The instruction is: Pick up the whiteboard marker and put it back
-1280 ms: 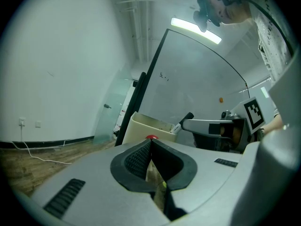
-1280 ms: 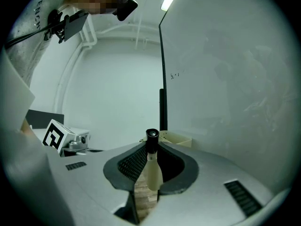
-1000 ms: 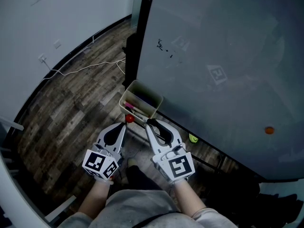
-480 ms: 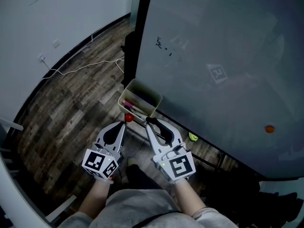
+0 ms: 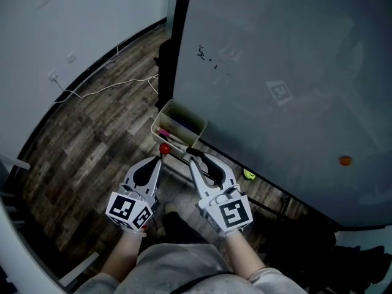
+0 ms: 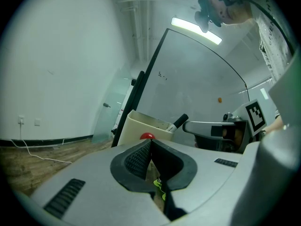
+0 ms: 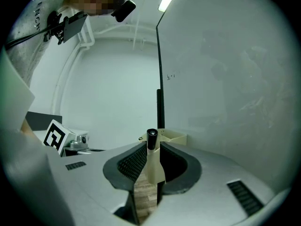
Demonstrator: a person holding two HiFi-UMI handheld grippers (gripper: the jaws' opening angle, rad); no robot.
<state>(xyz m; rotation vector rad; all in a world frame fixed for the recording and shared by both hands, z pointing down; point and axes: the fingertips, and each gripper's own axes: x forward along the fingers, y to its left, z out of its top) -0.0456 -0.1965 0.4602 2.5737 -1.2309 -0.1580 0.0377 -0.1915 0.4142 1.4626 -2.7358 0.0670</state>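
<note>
The left gripper [image 5: 160, 158] and right gripper [image 5: 191, 160] are pale grey shells with black ribbed jaws and black-and-white marker cubes [image 5: 130, 212]. The sleeves [image 5: 272, 279] are grey.

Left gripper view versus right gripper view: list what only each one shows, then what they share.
Only the left gripper view: a red ball by the cream tray, an orange magnet on the whiteboard, the left gripper shut, empty. Only the right gripper view: the left gripper's marker cube. Both: the whiteboard marker held in the right gripper, the tray, the whiteboard.
</note>
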